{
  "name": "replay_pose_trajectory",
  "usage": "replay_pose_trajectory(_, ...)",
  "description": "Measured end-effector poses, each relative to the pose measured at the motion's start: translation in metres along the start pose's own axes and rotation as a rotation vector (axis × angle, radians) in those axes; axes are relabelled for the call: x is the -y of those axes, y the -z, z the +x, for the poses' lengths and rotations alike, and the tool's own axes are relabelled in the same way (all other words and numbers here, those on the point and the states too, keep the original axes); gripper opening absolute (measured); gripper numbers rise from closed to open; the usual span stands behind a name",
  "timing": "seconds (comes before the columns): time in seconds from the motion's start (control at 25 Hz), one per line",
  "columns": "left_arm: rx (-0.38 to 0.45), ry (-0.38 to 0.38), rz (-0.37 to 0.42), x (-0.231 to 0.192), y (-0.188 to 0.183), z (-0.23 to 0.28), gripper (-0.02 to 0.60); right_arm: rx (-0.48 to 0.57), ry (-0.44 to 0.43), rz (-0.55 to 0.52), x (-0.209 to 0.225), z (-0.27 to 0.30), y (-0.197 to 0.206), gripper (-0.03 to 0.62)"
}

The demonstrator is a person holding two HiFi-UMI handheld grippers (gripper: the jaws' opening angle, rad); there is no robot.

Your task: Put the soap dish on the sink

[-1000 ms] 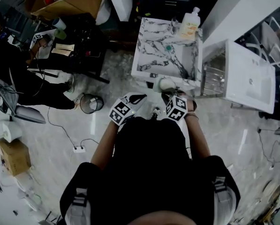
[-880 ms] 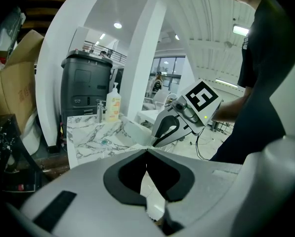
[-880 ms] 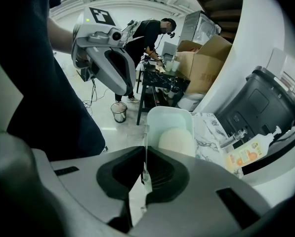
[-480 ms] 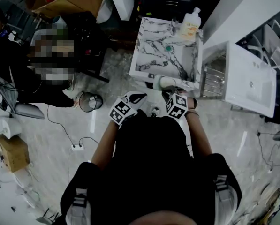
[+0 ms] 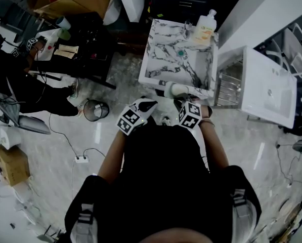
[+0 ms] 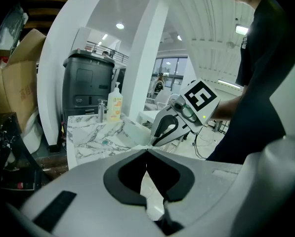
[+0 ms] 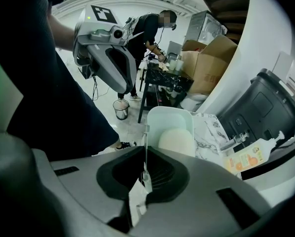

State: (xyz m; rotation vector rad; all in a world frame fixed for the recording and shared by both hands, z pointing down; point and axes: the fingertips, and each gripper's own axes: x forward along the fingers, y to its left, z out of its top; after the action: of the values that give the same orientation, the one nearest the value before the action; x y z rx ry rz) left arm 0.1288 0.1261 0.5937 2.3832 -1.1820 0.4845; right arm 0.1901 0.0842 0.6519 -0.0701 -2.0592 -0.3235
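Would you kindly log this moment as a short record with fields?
right gripper: shut on soap dish rim
dish: pale green, soap bar inside, at near edge of the sink
left gripper: shut, empty
sink details: marble, bottle at its far corner
status: dish not yet released

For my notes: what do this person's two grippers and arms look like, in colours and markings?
Both the left gripper and right gripper have smooth light-grey shells with black pads inside the jaws. Each carries a white cube printed with black square markers. The person wears a black short-sleeved top; the forearms are bare.
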Motion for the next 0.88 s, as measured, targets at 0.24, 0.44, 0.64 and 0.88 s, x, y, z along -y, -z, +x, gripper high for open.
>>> replay_pose_trajectory(0.24,0.008,0.014,0.005,-0.014,-0.005,0.006,0.000,-0.022,0.000,0.008,0.009,0.007,0.003,0.006)
replay_pose_trajectory(0.44,0.014,0.020,0.000,-0.038,-0.013,0.007,0.000,-0.026,-0.003,0.022,0.022,0.015,-0.006,0.006)
replay_pose_trajectory(0.64,0.009,0.042,-0.003,-0.063,-0.020,0.012,0.000,-0.039,-0.005,0.043,0.040,0.026,-0.013,0.006)
replay_pose_trajectory(0.88,0.009,0.077,0.003,-0.099,-0.033,0.021,0.000,-0.058,0.005,0.069,0.069,0.041,-0.022,0.006)
